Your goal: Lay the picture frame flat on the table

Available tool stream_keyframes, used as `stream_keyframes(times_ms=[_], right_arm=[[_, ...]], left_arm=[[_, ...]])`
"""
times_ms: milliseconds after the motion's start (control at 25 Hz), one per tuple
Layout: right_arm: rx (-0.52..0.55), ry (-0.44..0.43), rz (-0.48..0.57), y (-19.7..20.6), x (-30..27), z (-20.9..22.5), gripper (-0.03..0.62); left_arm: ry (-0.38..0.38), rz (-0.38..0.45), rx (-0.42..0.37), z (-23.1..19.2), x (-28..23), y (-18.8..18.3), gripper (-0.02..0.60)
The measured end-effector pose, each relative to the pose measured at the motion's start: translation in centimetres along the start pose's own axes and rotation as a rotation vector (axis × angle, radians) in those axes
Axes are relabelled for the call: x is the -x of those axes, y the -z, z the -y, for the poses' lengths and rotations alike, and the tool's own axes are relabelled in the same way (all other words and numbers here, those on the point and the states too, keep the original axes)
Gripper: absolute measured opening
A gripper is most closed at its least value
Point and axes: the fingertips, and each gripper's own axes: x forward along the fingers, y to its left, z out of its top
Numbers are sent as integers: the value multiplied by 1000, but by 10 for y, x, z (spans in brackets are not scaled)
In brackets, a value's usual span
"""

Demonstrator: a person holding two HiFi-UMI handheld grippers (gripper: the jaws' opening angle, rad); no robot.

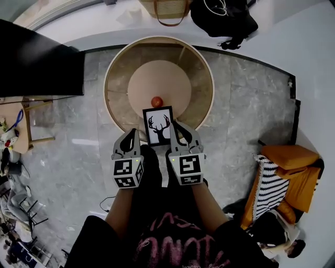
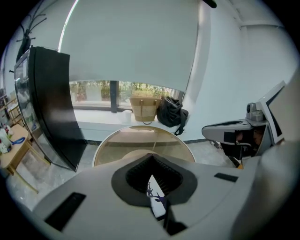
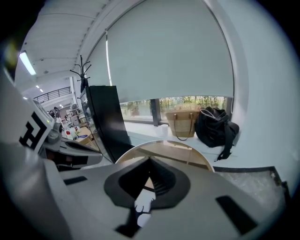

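A black picture frame with a white sheet and a black antlered deer head is held upright over the near rim of a round glass-topped table. My left gripper is shut on its left edge and my right gripper on its right edge. In the left gripper view the deer print shows in the slit between the closed jaws. The right gripper view shows the same print pinched between its jaws. A small red ball lies on the table just beyond the frame.
A tall black panel stands to the table's left. A woven basket bag and a black bag sit beyond it by the window. An orange-cushioned chair is at the right, a small wooden table at the left.
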Motion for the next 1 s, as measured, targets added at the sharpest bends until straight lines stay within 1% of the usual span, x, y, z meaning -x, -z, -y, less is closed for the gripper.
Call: stream_keyframes(times_ms=[200,400,600,800,1000], right_arm=[[8,6,60,-29,17,-4,21],[21,5,97,-56,26,-7,21],[39,9,134,-80,39,-10,21],[71,-1,172,-100,48,-14,21],[83,-2,200,-120,58,-13,21]], left_arm=[[-2,59,-28,2,18,-30,11],[3,77,-46,7,27,-48,11],[7,116,-62,12,42,-72,11],[2,149,-51,10,50,-94,11],[1,186,-85,11,66,-115,11]])
